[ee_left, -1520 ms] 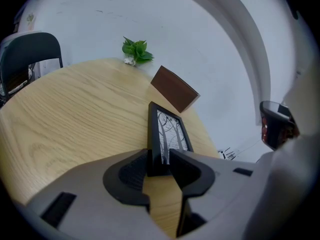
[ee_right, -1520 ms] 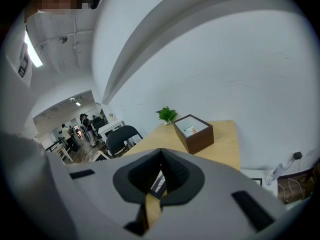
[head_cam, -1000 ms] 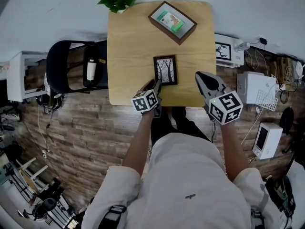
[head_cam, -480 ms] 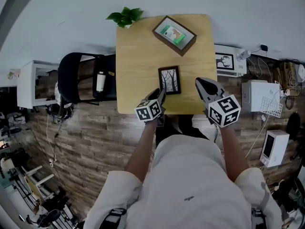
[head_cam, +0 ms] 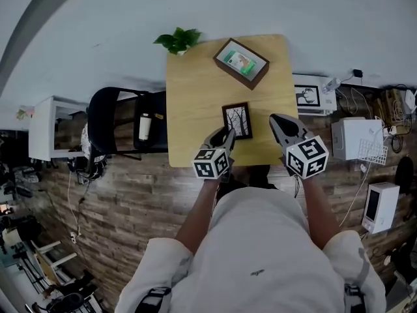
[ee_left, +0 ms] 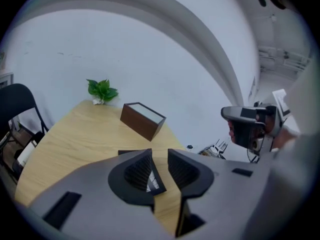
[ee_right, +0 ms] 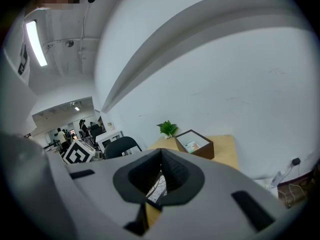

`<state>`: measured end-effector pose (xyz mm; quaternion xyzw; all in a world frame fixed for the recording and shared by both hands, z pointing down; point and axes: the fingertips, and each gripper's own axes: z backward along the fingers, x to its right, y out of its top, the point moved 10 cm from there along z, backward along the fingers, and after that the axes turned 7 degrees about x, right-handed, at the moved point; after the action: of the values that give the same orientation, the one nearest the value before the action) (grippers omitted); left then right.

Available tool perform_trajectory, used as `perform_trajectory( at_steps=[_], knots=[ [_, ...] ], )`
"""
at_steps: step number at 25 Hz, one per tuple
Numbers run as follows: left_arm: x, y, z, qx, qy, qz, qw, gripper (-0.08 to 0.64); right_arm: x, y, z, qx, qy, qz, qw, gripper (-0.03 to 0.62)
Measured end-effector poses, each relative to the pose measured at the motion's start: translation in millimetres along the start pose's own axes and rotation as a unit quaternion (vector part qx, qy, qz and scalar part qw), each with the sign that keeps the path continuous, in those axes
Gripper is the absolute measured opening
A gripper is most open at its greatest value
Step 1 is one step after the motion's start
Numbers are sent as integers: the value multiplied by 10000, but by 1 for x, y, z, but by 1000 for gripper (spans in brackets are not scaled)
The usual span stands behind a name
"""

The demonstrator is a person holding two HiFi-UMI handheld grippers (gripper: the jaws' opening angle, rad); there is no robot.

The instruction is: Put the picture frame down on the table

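Head view, upper centre: wooden surface (head_cam: 195, 83), with left gripper (head_cam: 225, 135) at its lower edge, jaws a little apart and empty, and right gripper (head_cam: 279, 121) to the right, jaws closed on nothing. Flat on the surface between them, just beside the left jaws: picture frame (head_cam: 237, 120).

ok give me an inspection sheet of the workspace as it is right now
surface: wooden table, mostly bare
job's things: small picture frame lying flat near the front edge
clutter: brown box frame; potted plant at the far corner
grippers: left tongs apart by the frame's near-left corner, holding nothing; right tongs together, empty
cables: loose wires right of the table
surroundings: black chair with a bottle; white boxes
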<state>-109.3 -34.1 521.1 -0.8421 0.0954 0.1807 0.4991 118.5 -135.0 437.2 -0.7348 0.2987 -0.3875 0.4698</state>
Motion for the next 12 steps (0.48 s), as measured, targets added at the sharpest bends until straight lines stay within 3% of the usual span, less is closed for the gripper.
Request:
perform_trajectory(
  at_steps=[12],
  knots=[
    [-1, 67, 60, 579, -921, -734, 9914, 69, -68, 4, -5, 219, -525, -18, 9984, -2]
  ],
)
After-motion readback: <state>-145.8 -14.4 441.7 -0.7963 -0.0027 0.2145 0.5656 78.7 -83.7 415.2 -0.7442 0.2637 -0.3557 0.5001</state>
